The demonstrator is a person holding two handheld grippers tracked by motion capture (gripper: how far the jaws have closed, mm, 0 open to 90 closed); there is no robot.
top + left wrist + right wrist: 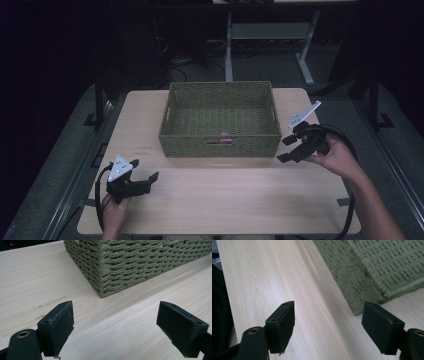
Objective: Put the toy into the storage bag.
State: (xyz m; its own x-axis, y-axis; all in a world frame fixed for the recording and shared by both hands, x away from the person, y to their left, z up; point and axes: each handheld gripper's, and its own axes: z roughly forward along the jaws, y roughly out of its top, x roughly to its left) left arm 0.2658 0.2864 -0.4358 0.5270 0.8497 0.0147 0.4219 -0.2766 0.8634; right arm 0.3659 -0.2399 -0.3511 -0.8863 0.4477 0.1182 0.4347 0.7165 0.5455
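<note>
Left gripper [145, 170], held in the person's left hand [114, 210], sits low over the near left part of the light wood table [225, 200]. Jaws spread wide, nothing between them. Grey three-cornered plate on top; black cable loops back toward the table edge. In the left gripper view its jaws frame bare wood, with the basket's near corner ahead.

Basket [220, 145] at table centre, toward the far edge. Rectangular, olive-green woven cord, open top, walls upright, slot handles in the short ends. Small pink tag or label [224, 138] on the near wall; cannot read it. Weave is tight, in horizontal rows, seen close in the left gripper view [140, 262].

Right gripper [289, 149], in the person's right hand [336, 156], hovers just beside the basket's near right corner, tilted, not touching it. Jaws wide apart, holding nothing. In the right gripper view the basket [372, 272] corner lies ahead, slightly blurred.
</note>
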